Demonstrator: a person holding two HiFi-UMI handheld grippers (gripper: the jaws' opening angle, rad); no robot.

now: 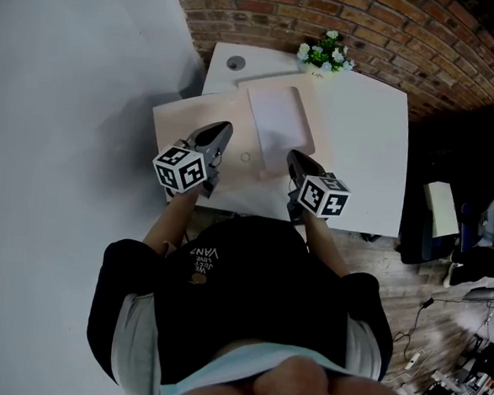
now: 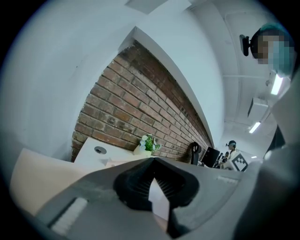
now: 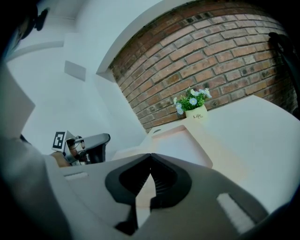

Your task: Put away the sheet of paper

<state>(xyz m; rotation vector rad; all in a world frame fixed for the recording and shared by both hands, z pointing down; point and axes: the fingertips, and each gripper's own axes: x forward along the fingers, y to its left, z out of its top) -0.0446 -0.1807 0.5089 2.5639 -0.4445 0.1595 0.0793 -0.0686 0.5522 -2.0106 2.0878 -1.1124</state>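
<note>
1. Left gripper (image 2: 153,159): the jaws are closed tip to tip, with nothing between them. It hangs over the near left part of the folder (image 1: 193,117), clear of its surface.

2. Right gripper (image 3: 150,154): the jaws are likewise closed and empty. It hangs over the near edge of the table (image 1: 360,141), just short of the sheet's near end.

3. Sheet (image 1: 279,123): it lies flat on the right part of the cream folder, between the two grippers and beyond their tips. Neither gripper touches it. (Whether its edges are already tucked into the folder cannot be told.)

4. Handling, as a judgement:
   - The sheet is very light, thin and limp. It will sag and flutter if it is held by one corner.
   - It creases easily, so a hard pinch is likely to mark it.
   - Lying flat, it offers no edge to closed jaws. Open the jaws first.
   - Take hold at the near edge or a near corner, where a jaw can slide under.
   - Steady the folder with the other gripper, since the smooth table may let it slip.
</note>
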